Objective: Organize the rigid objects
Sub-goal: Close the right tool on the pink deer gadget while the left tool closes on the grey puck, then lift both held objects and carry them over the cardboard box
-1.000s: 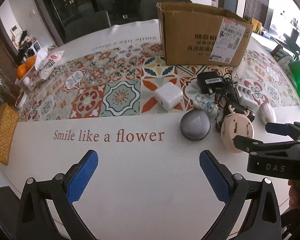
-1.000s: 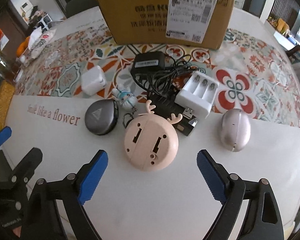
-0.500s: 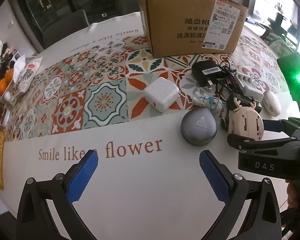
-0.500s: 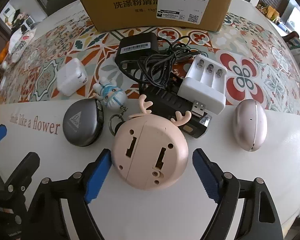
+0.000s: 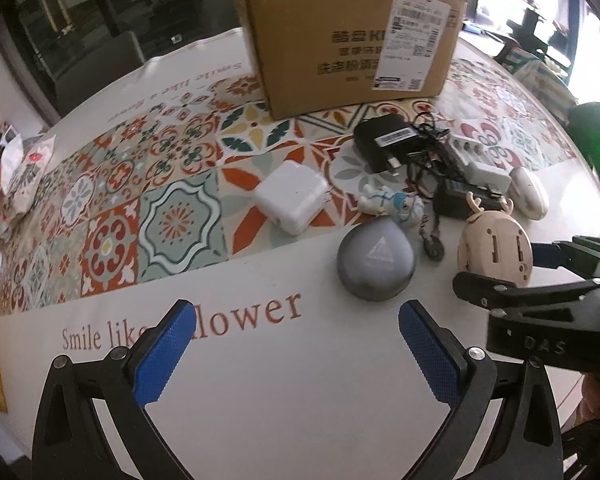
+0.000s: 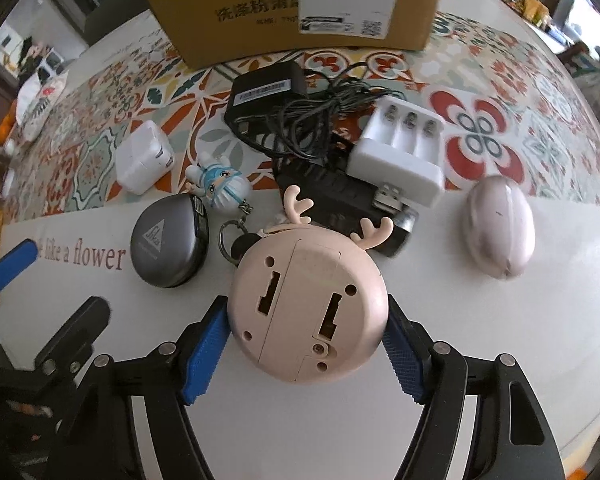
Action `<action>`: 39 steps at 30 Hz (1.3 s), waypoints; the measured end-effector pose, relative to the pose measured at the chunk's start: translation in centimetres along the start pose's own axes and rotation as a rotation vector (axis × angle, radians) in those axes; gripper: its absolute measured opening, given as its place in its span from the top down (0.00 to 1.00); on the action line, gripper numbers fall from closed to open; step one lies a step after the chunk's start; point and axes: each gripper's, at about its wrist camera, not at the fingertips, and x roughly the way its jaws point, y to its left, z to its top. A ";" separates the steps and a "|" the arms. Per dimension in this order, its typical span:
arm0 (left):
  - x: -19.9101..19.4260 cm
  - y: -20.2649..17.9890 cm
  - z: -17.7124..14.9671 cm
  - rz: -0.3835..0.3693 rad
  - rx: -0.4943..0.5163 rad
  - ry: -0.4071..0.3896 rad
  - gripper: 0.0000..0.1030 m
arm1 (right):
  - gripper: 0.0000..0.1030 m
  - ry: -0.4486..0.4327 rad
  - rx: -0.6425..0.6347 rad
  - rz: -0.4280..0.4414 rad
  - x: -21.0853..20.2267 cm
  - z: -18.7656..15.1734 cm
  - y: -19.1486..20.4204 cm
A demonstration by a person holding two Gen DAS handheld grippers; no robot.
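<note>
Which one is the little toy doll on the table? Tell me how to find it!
Find the big cardboard box at the back of the table. Come forward past the black charger with its tangled cord to the edge of the patterned tiles. The little doll lies there between the white cube plug and the pink antlered gadget, and it alone has a face, pale blue clothes and a keyring.

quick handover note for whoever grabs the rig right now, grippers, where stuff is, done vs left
Right gripper: jaws closing around the pink antlered gadget, which lies face down on the table; not lifted.
Left gripper: open, empty, near the grey round case.
Cardboard box behind the clutter.
Done: nothing visibly sorted.
Left: white charger, figurine keychain, black adapter, battery charger, pink oval case.
</note>
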 end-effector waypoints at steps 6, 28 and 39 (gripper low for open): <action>0.9 -1.3 1.2 -0.059 0.043 0.000 0.00 | 0.30 -0.011 0.080 0.002 -1.1 -0.8 -1.9; 5.4 -3.2 2.3 -0.148 -0.049 0.062 0.46 | 0.29 0.006 0.079 0.031 -0.5 -0.9 -4.6; 2.7 -3.0 1.6 -0.145 -0.105 0.035 0.46 | 0.29 -0.017 0.041 0.058 -2.3 -0.8 -4.7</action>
